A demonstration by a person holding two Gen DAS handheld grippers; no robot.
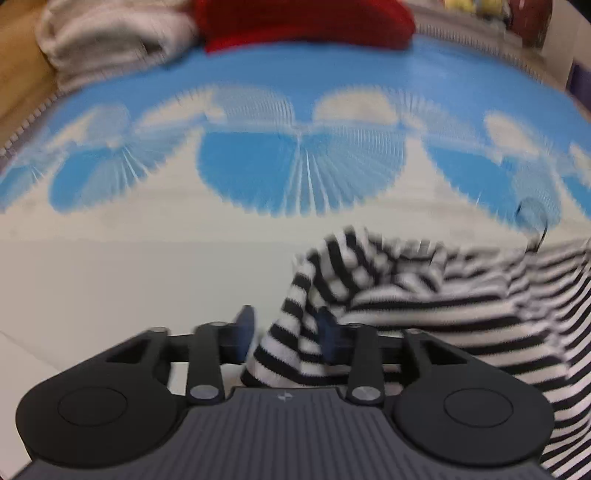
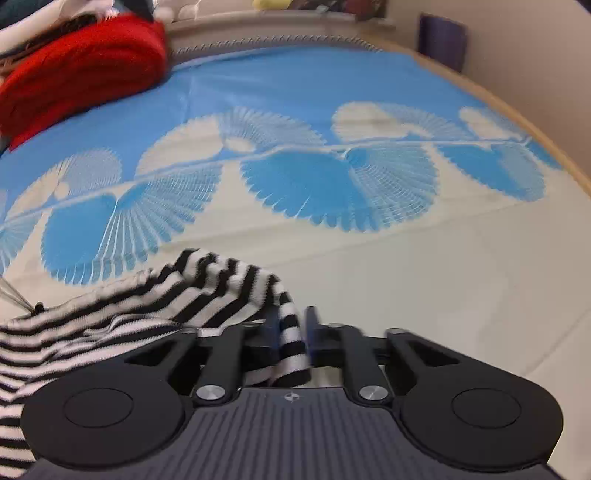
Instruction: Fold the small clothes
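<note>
Striped garment [image 1: 424, 306] first, black and white, bunched up right at the fingertips in both views. Left wrist view: left gripper [image 1: 287, 332] at 6 o'clock, blue pads [image 1: 245, 328] set fairly wide, a thick rolled fold filling the gap and pressed on both sides, as far as the blur allows. Rest of the fabric rising to a peak just beyond the tips and spilling off toward 4 o'clock, out of the picture.

Right wrist view: right gripper [image 2: 291, 332] at 6 o'clock, fingers [image 2: 312, 325] much closer together, pinching a narrow strip of the same striped garment [image 2: 110, 317]. Strip hanging down between the pads; main body draped away toward 8 o'clock. So one piece, caught at two ends, lifted off the bed between the two tools. Neither gripper visible from the other's camera.

Further out, blue and white bedspread [image 1: 295, 74] under everything: plain cream near, fan-shaped scallops in the middle, solid blue beyond. Sharper in the right view [image 2: 295, 81], smeared in the left.

Far end, red cloth [image 1: 303, 22] at 12 o'clock from the left, same red cloth [image 2: 81, 70] at 10 o'clock from the right. Only from the left: pale folded blanket [image 1: 107, 40] at 11 o'clock, touching the red. Only from the right: wooden bed edge [image 2: 517, 125] curving past 2 o'clock, and a purple object [image 2: 441, 40] against the wall at 1 o'clock.
</note>
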